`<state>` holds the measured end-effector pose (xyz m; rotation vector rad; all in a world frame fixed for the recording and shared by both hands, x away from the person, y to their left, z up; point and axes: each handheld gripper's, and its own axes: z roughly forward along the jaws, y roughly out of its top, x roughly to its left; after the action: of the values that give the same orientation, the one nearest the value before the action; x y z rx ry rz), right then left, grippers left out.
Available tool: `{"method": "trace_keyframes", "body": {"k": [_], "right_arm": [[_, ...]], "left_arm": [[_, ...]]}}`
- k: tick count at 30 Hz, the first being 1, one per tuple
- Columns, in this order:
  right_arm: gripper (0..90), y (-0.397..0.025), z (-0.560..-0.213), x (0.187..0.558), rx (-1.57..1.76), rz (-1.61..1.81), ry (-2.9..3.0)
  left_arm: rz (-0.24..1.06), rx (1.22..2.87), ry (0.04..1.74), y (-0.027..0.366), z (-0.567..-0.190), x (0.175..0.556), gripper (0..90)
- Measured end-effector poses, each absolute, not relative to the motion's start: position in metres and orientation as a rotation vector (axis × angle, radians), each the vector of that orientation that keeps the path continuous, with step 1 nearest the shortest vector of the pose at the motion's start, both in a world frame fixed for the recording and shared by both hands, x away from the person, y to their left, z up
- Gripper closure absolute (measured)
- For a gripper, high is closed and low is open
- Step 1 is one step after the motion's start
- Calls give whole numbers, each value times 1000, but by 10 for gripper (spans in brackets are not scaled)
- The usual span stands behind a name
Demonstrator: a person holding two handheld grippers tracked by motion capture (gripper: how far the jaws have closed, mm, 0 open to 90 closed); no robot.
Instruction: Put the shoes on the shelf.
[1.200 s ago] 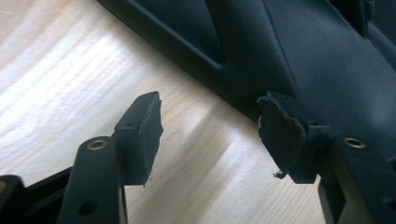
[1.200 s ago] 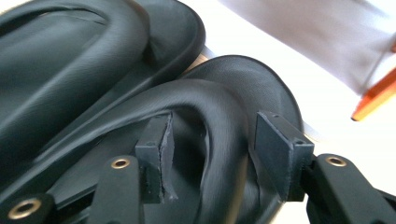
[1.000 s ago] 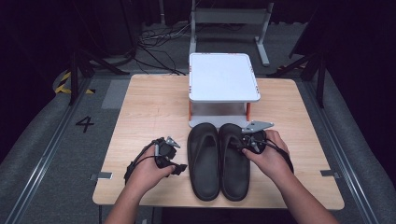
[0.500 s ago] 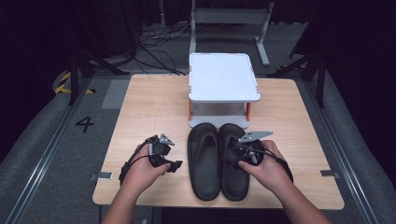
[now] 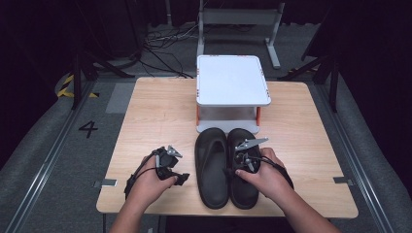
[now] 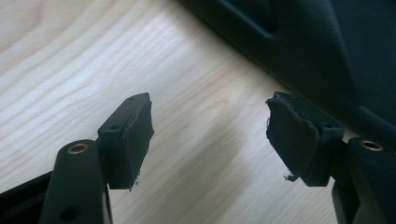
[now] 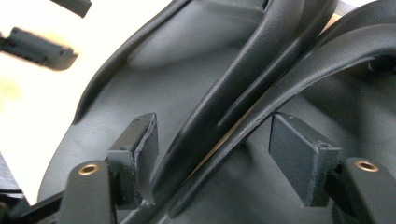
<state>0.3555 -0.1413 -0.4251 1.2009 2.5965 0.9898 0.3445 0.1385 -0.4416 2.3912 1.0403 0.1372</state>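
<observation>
Two black sandals (image 5: 227,167) are lying side by side near the table's (image 5: 155,111) near edge, toes toward the white stand (image 5: 232,80). The right gripper (image 5: 237,164) is straddling their two adjoining inner rims, its jaws released around them. The left gripper (image 5: 176,174) is resting on bare wood just beside the left sandal, jaws released and gripping nothing.

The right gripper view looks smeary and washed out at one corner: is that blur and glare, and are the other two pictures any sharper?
Right gripper view: the sandals are soft with blur, and the table at upper left is blown out to pale cream. Left gripper view: the pads are fairly crisp, their shadows soft on the wood. High view: evenly lit table, surroundings almost black.
</observation>
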Motion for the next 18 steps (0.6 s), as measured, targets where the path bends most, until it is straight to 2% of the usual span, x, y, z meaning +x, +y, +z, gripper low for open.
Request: {"method": "trace_keyframes", "body": {"k": [9, 12, 13, 14, 18], "right_arm": [[316, -129, -439, 364, 1168, 928, 2579], [262, -126, -443, 363, 1110, 903, 2584], [184, -124, -445, 361, 1063, 899, 2598], [147, -124, -446, 360, 1033, 892, 2614], [147, -121, -449, 356, 1033, 892, 2585]], "left_arm": [[129, 2419, 1010, 129, -450, 341, 330], [130, 2414, 1017, 130, -449, 341, 330], [132, 2411, 1012, 130, -448, 341, 329], [127, 2409, 1014, 131, -448, 341, 329], [131, 2402, 1015, 132, -446, 342, 327]]}}
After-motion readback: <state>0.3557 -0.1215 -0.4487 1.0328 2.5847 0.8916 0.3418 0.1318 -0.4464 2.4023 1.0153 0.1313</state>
